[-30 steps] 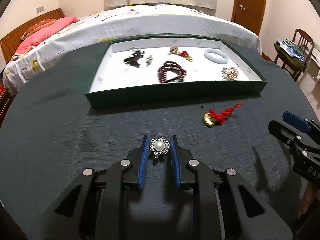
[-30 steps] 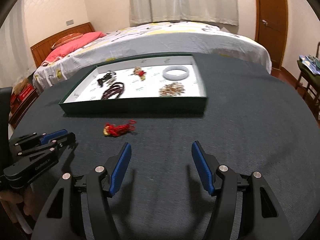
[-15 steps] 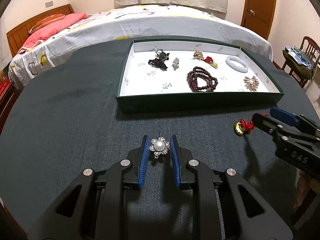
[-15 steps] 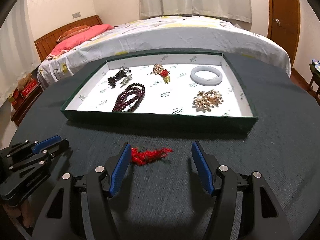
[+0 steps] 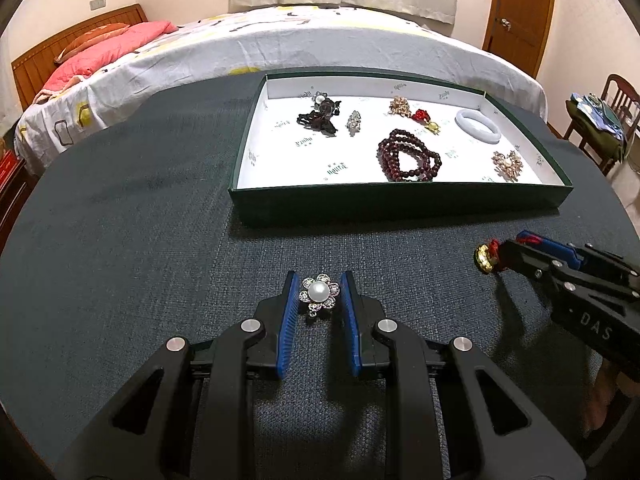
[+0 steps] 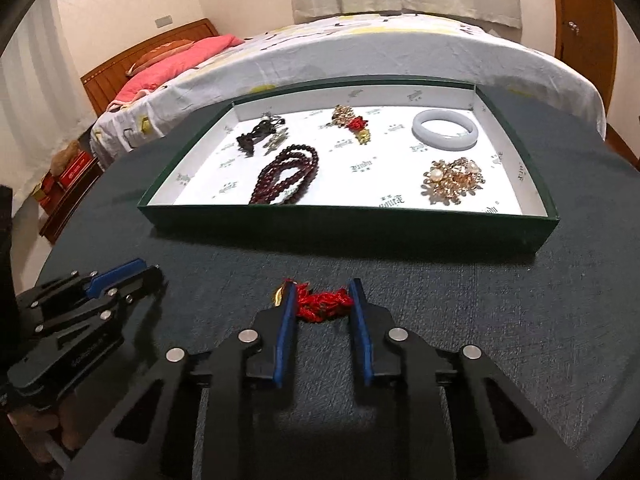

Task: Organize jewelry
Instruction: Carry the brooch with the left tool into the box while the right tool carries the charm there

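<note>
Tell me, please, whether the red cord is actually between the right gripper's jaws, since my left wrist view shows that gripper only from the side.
Observer: Yes. In the right wrist view the red knotted cord lies bunched between the jaws of the right gripper, which are closing on it.
Operator: Thank you. Is its gold charm between them too?
Observer: No. The gold charm pokes out beyond the left-hand jaw in that view, outside the grip.
</note>
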Tool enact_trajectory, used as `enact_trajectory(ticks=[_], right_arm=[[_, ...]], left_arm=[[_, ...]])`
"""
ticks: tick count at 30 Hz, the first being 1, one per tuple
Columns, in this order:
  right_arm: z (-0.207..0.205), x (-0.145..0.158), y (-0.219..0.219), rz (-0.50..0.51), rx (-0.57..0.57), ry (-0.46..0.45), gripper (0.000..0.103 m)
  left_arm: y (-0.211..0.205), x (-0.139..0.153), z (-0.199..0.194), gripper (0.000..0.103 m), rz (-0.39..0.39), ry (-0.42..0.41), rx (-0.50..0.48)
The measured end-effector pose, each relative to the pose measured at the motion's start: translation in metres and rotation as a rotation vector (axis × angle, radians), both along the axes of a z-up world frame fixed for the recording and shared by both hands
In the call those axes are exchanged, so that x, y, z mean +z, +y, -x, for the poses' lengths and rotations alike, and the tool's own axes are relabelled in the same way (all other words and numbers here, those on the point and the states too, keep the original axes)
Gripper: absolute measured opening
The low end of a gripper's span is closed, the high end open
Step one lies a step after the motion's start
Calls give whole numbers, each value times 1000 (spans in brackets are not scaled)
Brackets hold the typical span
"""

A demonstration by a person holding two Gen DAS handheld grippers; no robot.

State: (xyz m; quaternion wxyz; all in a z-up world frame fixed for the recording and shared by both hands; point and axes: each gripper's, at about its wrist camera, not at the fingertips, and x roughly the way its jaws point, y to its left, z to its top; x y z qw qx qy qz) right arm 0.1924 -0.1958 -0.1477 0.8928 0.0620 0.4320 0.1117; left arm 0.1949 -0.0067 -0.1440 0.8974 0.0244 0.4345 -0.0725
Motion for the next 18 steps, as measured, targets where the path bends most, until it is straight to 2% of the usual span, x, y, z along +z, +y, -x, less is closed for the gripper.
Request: enact_trajectory(ticks=[3,9,18], right_arm=[[3,1,-2,-11,4,4,14],[10,7,1,-9,16,-20,11],[17,34,2,-12,22,-95,10]], left_arm=[[0,-1,0,21,0,0,1],[0,-1,0,21,-1,1,0],[-1,7,2,21,4,-19,-1]])
